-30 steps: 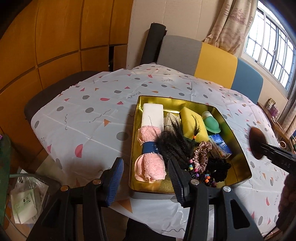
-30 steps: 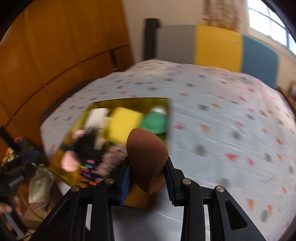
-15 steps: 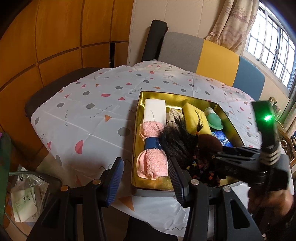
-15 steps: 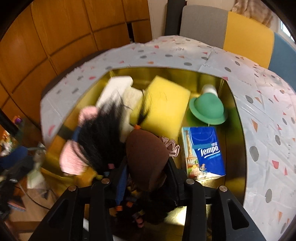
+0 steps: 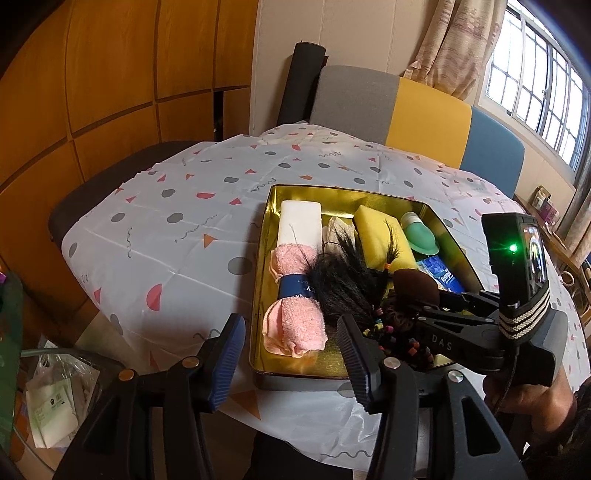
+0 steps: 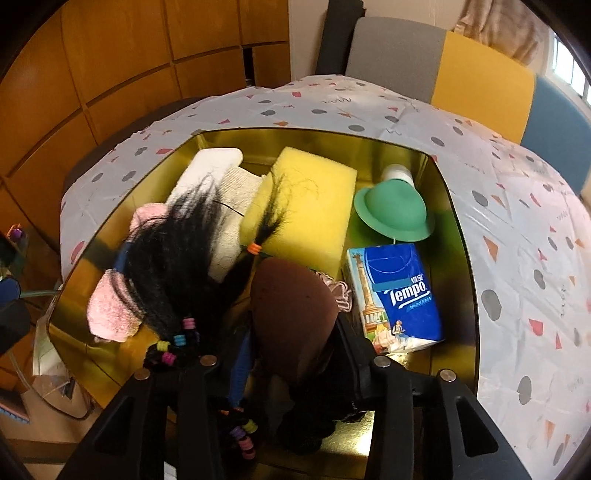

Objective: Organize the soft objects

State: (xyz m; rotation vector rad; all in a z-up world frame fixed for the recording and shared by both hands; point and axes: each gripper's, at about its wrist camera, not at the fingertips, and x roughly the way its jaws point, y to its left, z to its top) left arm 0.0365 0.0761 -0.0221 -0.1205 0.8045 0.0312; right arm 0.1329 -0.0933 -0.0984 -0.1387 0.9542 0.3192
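Orange wood panel wall [image 5: 110,74] fills 9 to 11 o'clock, dark seams between panels. Cream wall [image 5: 332,33] at 12. Barred window [image 5: 535,85] at 2 o'clock, bright daylight; patterned curtain [image 5: 454,40] beside it at 1. Bench back behind table: grey [image 5: 354,99], yellow [image 5: 428,114], blue [image 5: 491,151] sections; black roll [image 5: 299,81] upright at its left end. Table [image 5: 177,229] under white cloth with grey dots, pink and orange shapes. Dark chair [image 5: 110,184] at 9. Floor clutter [image 5: 51,402], bags and papers, at 7.
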